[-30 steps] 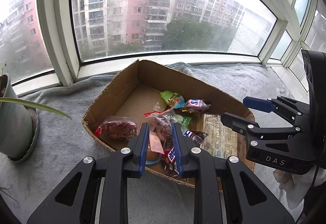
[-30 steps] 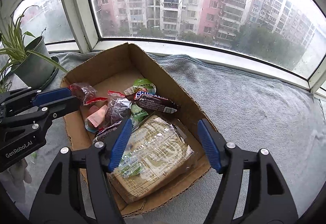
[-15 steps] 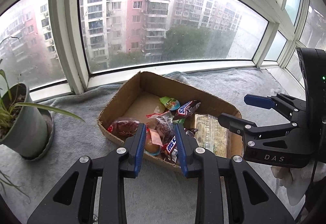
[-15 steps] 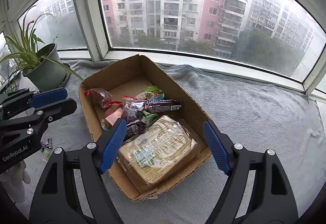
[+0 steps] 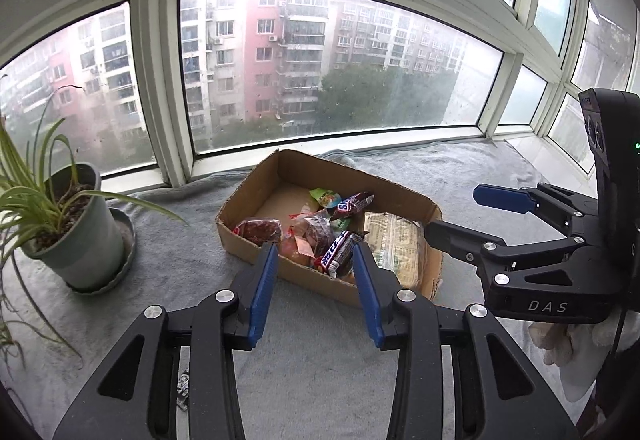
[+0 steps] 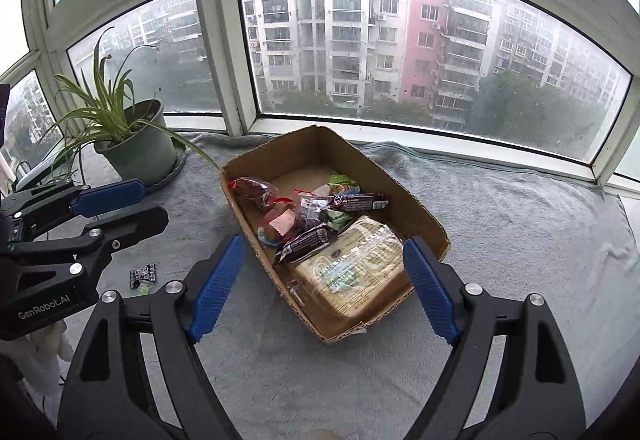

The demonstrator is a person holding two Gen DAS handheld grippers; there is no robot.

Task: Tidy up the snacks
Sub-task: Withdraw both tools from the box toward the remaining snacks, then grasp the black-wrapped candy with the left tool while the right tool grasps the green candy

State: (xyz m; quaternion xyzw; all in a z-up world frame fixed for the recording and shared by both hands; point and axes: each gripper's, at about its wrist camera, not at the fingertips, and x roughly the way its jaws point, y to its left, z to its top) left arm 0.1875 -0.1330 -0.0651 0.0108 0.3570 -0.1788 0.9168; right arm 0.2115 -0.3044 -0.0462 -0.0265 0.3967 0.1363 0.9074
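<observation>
Two empty grippers, one snack left outside

Both the left gripper (image 5: 314, 290) and right gripper (image 6: 324, 284) hung near the cardboard box (image 6: 404, 196), fingers opening, holding nothing. Snacks (image 6: 312, 216) lay inside it. One small packet (image 6: 143, 274) on the grey blanket (image 6: 500, 224) risked being forgotten.

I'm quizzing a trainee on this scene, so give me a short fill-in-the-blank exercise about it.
1. The snacks lie inside a ____ box.
2. The potted plant stands on the box's ____ side in both views.
3. The large flat packet lies at the box's ____ end.
4. Neither the left gripper nor the right gripper holds ____.

Missing: cardboard; left; near; anything
</observation>
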